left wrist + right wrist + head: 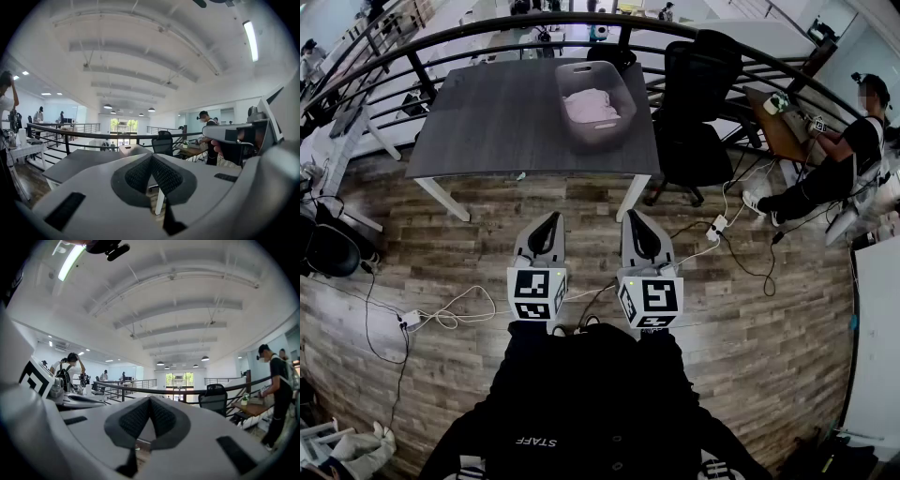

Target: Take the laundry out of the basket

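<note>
A grey plastic basket point(623, 94) stands on the right part of a dark grey table point(506, 112). Pale pink and white laundry point(591, 106) lies inside it. Both grippers hover side by side over the wooden floor, short of the table's near edge. My left gripper point(547, 225) is shut with nothing in it, its pads meeting at the tip point(151, 157). My right gripper point(636, 225) is shut and holds nothing either, its pads together point(150, 399). In the left gripper view the basket point(132, 149) shows just beyond the jaws, on the table point(70, 164).
A black office chair point(698, 103) stands right of the table, and a curved black railing point(487, 33) runs behind it. A person point(834, 159) sits at a small desk far right. A power strip point(717, 227) and cables point(441, 319) lie on the floor.
</note>
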The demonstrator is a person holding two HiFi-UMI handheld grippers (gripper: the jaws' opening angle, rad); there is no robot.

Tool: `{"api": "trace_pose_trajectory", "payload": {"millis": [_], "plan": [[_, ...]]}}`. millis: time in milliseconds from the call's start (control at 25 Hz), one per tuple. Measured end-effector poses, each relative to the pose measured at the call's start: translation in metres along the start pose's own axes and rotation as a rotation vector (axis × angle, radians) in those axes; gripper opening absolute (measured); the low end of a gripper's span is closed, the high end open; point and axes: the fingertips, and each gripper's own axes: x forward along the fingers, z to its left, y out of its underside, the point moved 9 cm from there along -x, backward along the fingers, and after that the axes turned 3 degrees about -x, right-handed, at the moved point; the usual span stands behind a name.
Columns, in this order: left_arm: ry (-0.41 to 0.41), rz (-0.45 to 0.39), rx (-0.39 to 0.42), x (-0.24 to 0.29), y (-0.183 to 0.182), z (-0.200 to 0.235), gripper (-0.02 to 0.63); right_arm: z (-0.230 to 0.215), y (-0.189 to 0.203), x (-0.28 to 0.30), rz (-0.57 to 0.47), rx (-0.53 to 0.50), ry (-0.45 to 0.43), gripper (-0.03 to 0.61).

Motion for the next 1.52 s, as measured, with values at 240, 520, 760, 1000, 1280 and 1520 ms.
{"api": "trace_pose_trajectory", "payload": {"millis": [240,520,760,1000,1280,1520], "plan": [[-0.012,0.013,-0.005,0.016,0.002,-0.004,0.002,-0.015,0.002,0.01,0.002,0.0,-0.014,0.015],[-0.036,0.038,-0.011,0.025,0.01,-0.014,0.002,-0.03,0.013,0.015,0.015,0.011,-0.036,0.015],[-0.058,0.042,-0.013,0.034,0.011,-0.021,0.002,-0.042,0.016,0.021,0.005,0.035,-0.055,0.015],[-0.057,0.061,-0.013,0.04,0.02,-0.024,0.002,-0.046,0.027,0.024,0.009,0.042,-0.068,0.015],[-0.076,0.085,-0.017,0.061,0.026,-0.011,0.002,-0.06,0.045,0.04,0.065,0.031,-0.056,0.015],[-0.093,0.104,-0.041,0.109,0.038,0.028,0.002,-0.068,0.07,0.09,0.113,0.02,-0.055,0.015]]}}
